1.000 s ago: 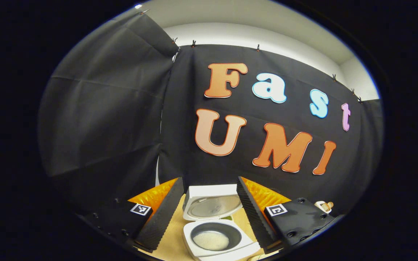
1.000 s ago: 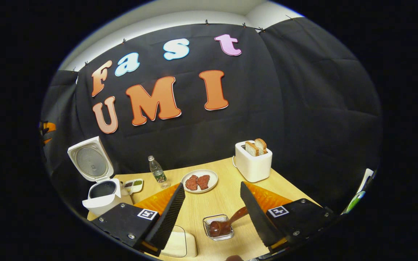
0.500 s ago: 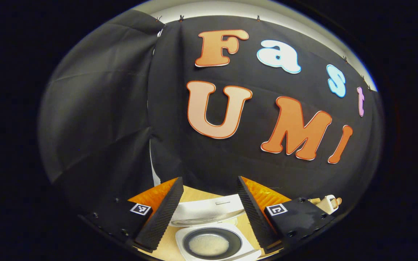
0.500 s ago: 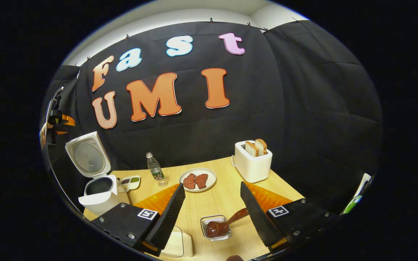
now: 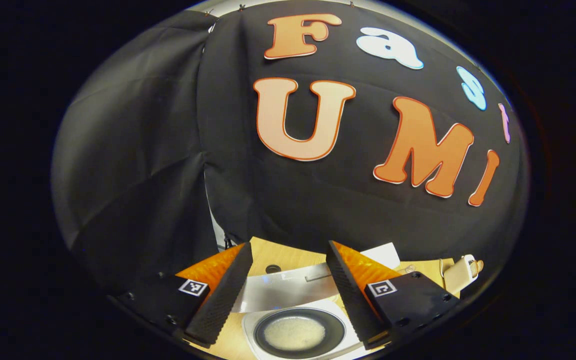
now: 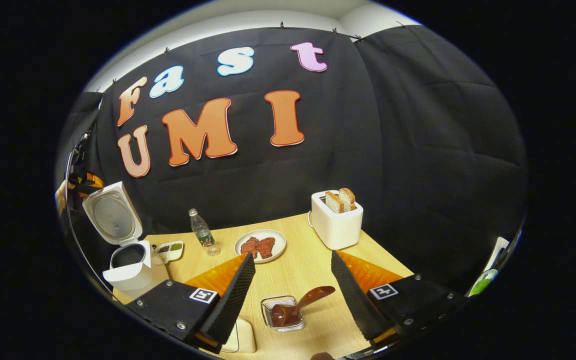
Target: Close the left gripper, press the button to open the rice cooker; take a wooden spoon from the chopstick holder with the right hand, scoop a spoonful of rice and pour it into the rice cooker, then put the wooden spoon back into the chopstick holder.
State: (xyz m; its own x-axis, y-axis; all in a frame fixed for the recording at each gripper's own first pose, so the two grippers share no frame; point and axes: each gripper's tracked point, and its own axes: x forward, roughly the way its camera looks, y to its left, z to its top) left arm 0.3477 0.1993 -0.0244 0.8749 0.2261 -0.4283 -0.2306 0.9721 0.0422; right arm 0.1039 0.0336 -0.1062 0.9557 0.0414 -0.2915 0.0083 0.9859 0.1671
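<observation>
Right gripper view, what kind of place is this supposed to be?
Most likely a staged kitchen set inside a recording booth, not a real home: a wooden table holds an open rice cooker, a toaster with bread, and a plate of meat, all against a black cloth wall.

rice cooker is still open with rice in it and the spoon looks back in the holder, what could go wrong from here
The left gripper, open, hangs right above the rice cooker; dropping lower could knock the raised lid or dip a finger into the rice.

The wooden spoon leans out over the rim of the small wire chopstick holder, so it may tip the holder or slide out onto the table.

The right gripper, open, sits close to the spoon's handle and could snag it.
</observation>
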